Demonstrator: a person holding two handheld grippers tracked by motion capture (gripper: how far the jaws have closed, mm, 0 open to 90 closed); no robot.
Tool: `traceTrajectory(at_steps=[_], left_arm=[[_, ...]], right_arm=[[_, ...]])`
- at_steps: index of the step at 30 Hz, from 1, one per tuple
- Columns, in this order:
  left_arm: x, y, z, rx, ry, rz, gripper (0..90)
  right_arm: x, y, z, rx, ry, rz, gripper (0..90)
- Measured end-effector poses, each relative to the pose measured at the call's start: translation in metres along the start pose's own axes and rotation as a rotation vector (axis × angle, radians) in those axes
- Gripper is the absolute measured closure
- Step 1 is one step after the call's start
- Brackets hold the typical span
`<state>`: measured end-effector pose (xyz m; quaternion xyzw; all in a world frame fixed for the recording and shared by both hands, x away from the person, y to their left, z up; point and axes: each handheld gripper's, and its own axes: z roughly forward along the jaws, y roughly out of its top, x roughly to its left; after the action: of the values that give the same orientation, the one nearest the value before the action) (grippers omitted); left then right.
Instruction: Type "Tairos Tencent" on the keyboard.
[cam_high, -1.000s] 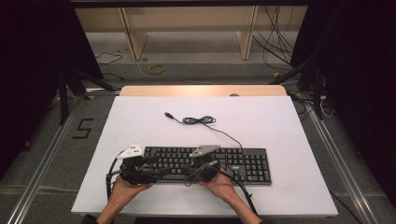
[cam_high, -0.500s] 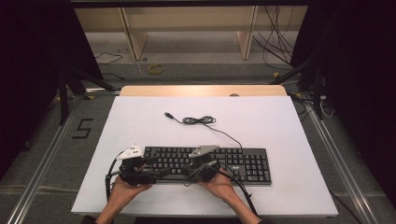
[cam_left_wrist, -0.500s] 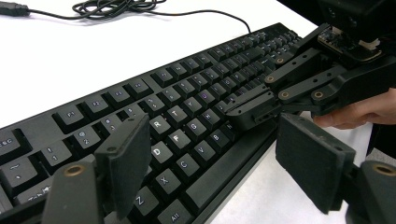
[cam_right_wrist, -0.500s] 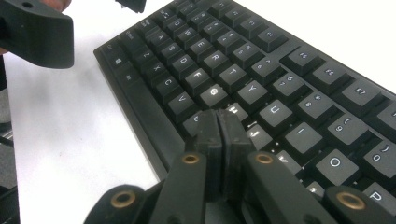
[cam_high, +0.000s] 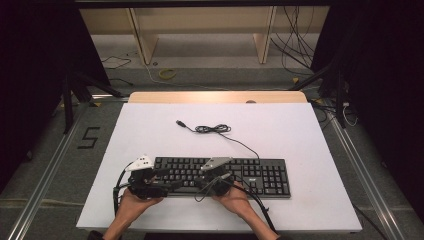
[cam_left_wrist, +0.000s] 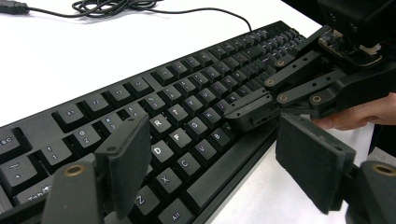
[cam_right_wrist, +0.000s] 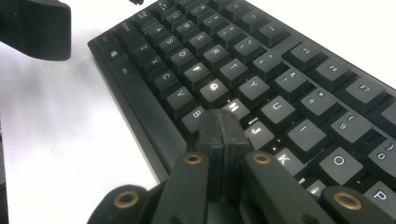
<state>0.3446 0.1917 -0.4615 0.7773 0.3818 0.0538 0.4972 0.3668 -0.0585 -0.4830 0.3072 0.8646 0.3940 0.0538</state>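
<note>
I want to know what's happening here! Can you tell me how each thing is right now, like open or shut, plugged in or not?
Flat black computer keyboard: lying flat on the table, keys up.
Thin black keyboard cable: partly coiled, plug end loose on the table, unplugged.
Left gripper: fingers open, over the keyboard's front edge.
Right gripper: fingers shut together, tip at the H key.
White rectangular table: flat, bearing the keyboard.

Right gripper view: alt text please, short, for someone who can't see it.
The right gripper, jaws shut together with nothing between them, points its tip down at a black keyboard around the H and N keys. The keyboard lies on a white table.
</note>
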Motion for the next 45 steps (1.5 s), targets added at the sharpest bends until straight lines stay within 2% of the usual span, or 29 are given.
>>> traceTrajectory(at_steps=[5, 9, 19, 27, 34, 42, 45], left_arm=[[0.001, 0.000, 0.000, -0.001, 0.002, -0.003, 26.4], [0.002, 0.000, 0.000, -0.001, 0.006, -0.006, 26.4], [0.003, 0.000, 0.000, -0.001, 0.008, -0.005, 26.4], [0.003, 0.000, 0.000, -0.004, 0.009, -0.006, 26.4], [0.003, 0.000, -0.001, -0.006, 0.007, -0.009, 26.5], [0.003, 0.001, 0.000, -0.005, 0.004, -0.009, 26.4], [0.003, 0.001, 0.000, -0.006, 0.003, -0.011, 26.5]], right_arm=[[0.000, 0.000, 0.000, -0.005, 0.002, 0.008, 90.0], [-0.001, 0.000, -0.003, -0.020, 0.018, 0.023, 86.5], [-0.006, 0.002, -0.018, -0.078, 0.026, 0.052, 74.7], [-0.011, -0.001, -0.030, -0.105, 0.046, 0.068, 65.6], [-0.016, -0.004, -0.039, -0.126, 0.043, 0.079, 55.1], [-0.020, -0.007, -0.052, -0.158, 0.050, 0.097, 49.7], [-0.021, -0.010, -0.056, -0.161, 0.037, 0.092, 47.4]])
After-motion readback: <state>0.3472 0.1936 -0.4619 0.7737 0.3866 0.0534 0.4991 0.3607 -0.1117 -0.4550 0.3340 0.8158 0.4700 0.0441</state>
